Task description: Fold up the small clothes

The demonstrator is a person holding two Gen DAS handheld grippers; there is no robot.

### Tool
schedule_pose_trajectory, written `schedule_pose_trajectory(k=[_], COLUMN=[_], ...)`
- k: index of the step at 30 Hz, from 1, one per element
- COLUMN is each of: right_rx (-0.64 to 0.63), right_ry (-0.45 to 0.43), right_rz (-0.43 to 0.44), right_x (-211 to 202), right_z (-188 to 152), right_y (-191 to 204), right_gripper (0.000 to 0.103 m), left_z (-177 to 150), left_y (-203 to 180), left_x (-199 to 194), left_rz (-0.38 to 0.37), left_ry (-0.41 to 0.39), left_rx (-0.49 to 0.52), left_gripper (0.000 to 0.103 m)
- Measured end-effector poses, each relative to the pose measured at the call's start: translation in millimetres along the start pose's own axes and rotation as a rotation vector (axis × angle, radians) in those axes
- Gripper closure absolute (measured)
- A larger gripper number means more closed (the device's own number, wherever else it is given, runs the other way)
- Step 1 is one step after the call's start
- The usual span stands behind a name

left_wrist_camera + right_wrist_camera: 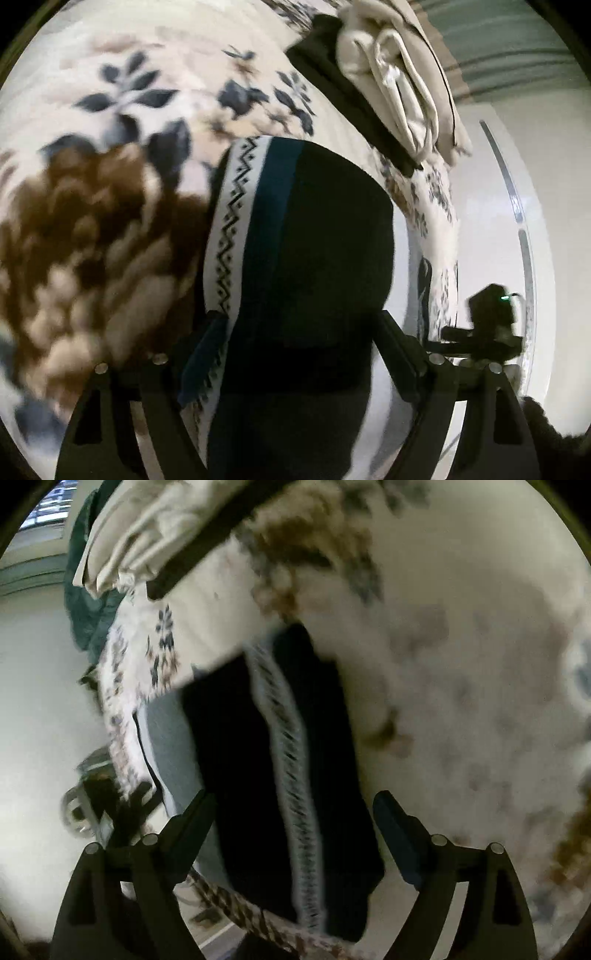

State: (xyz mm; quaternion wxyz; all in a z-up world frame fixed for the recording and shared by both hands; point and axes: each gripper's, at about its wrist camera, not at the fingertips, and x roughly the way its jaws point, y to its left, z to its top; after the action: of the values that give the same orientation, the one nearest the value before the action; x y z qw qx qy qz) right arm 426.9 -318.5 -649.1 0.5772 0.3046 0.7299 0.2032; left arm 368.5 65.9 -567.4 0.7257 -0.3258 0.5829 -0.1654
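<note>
Left gripper (pixel 299 332) with fingers spread wide, straddling a dark folded garment (pixel 317 236) edged with a white zigzag band (pixel 236 214), spread flat on a flower-print bedspread (pixel 147 92); fingers not closed on the fabric. Right gripper (pixel 293 812) likewise released, fingers (pixel 397 823) parted either side of the same garment (pixel 240 760), its band (pixel 291 775) running lengthwise near the bed's edge. Behind, at the far side of the bedspread (pixel 461 664), a stack of cream cloth (pixel 399 85) on a dark folded piece (pixel 354 110); both views motion-blurred.
</note>
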Motion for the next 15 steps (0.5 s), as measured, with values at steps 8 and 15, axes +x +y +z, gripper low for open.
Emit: schedule_pose_trajectory(k=[8,15], right_rx=[-0.042,-0.068], right_ry=[0.077,0.119], right_rz=[0.345,0.376], right_x=[72,82], right_z=[3,2], right_y=[-12,0], right_gripper=[0.01,0.012], left_z=[6,4], left_y=[27,39], left_x=[13,-17], left_rz=[-0.211,-0.19], left_ry=[0.043,0.034], left_rx=[-0.105,-0.096], left_gripper=[0.011,0.011])
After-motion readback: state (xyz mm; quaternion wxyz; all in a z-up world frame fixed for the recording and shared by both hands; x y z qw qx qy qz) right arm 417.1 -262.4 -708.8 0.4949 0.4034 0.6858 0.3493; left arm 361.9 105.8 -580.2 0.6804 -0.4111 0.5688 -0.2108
